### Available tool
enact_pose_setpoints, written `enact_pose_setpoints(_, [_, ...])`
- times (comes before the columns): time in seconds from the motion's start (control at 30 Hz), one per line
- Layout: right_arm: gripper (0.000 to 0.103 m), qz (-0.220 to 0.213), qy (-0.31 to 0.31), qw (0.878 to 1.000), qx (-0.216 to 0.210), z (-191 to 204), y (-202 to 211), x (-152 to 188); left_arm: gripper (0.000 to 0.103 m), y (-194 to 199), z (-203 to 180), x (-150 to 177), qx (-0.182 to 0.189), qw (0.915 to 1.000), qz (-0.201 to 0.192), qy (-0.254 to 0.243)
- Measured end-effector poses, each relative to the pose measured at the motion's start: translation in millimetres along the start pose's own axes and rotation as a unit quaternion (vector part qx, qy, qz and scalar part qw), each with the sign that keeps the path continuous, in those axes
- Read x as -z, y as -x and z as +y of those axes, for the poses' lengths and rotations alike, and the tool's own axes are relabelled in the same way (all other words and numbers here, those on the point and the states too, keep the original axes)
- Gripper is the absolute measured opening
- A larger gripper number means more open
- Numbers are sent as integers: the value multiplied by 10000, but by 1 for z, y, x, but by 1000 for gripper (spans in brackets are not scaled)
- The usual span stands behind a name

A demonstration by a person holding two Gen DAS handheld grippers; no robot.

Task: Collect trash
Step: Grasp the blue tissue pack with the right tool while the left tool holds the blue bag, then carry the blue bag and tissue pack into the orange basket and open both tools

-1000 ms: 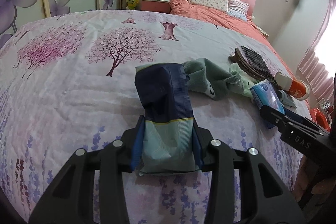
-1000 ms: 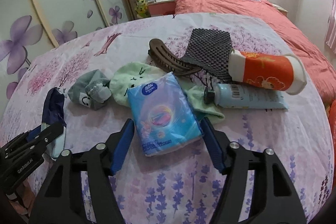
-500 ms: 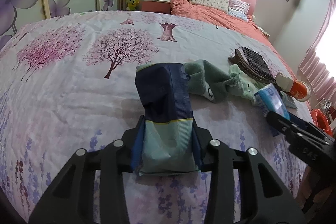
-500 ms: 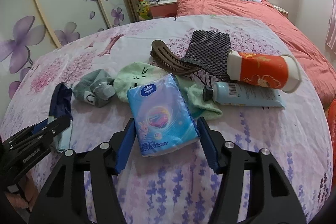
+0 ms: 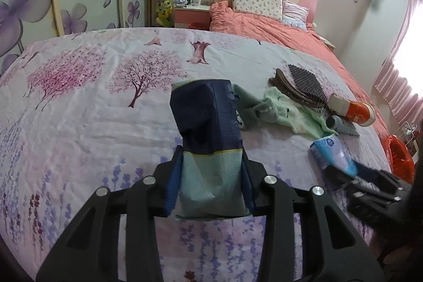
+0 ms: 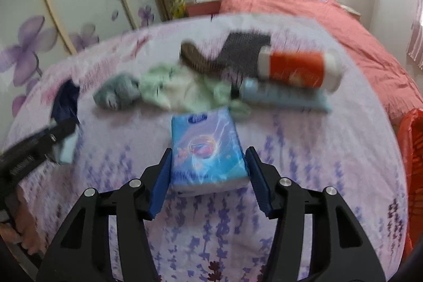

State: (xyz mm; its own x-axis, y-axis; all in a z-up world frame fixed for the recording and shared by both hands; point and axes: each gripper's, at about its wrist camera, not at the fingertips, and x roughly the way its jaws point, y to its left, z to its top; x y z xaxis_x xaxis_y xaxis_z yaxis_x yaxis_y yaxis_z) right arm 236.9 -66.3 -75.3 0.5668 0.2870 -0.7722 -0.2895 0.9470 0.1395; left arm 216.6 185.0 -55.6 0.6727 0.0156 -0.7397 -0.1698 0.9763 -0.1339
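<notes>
The left claw (image 5: 211,186) was clamped on a dark blue and pale green wrapper (image 5: 208,139), held above the floral bedsheet (image 5: 79,128). The right claw (image 6: 207,176) gripped a blue tissue pack (image 6: 207,147) between its pads, also over the sheet. Just beyond lay a grey sock (image 6: 119,91) and a mint-green cloth (image 6: 179,89), then a pale blue tube (image 6: 280,95) touching an orange canister (image 6: 298,69). Farther back lay a brown hair claw clip (image 6: 198,57) and black mesh (image 6: 246,44).

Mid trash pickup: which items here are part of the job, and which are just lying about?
Job: dark blue wrapper in left gripper; tissue pack in right gripper; likely the orange basket.

Lying about: green cloth, grey socks, hairbrush, tube, orange canister.
</notes>
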Motion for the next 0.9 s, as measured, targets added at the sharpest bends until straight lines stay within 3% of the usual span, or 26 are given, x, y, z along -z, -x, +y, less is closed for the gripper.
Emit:
enact_pose_setpoints(0.1, [65,-10,101,9999,91,6,-4,-1,39,0,-2,1,7,10000,13,-8])
enact_pose_setpoints(0.17, [64,-36,93,9998,159,8,-7,-3,39,1,-3,0,13,10000,1,-18])
enact_pose_setpoints(0.2, [53,-61,123,9997,210,8,-7,-3,39,1,-4,0,12,10000,-8,-22])
enact_pose_setpoints(0.33, [51,-195,42,9996,186,-1,5,-4,39,10,-9,-4,63,9999,-104,-56])
enact_pose_setpoints(0.6, [51,-976,-519,9938,83,-45,73,-7,39,34,-40,-10,281,9988,-312,-251])
enact_pose_setpoints(0.9, [51,-1915,-1013,9758,302,-96,148,1,39,63,-102,-12,792,9933,-519,-663])
